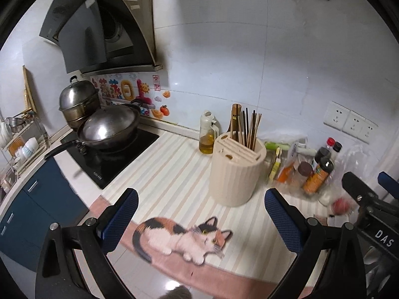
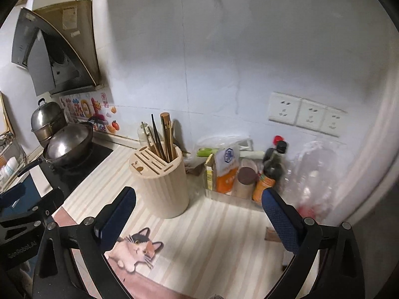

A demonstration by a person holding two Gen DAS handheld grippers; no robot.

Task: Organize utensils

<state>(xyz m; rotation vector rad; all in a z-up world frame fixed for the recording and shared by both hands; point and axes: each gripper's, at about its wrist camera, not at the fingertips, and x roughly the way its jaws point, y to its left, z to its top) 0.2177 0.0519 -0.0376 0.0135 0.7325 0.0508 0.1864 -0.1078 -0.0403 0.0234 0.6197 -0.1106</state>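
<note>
Jaws of the left gripper [image 1: 200, 208] and right gripper [image 2: 198, 206] stand spread wide, nothing between them, above a striped mat with a calico cat print [image 1: 174, 182]. Beyond both stands the cream ribbed round utensil holder [image 1: 234, 172], wooden chopsticks [image 1: 249, 129] upright inside. Only the left view shows the oil bottle [image 1: 206, 138] clearly.

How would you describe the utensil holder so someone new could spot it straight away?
Start at the black cooktop with the wok, then follow the striped mat towards the tiled wall. The utensil holder stands there upright, beside a small oil bottle. It is the only cream, ribbed cylinder, with a slotted top and a bunch of chopsticks sticking up from it.
</note>
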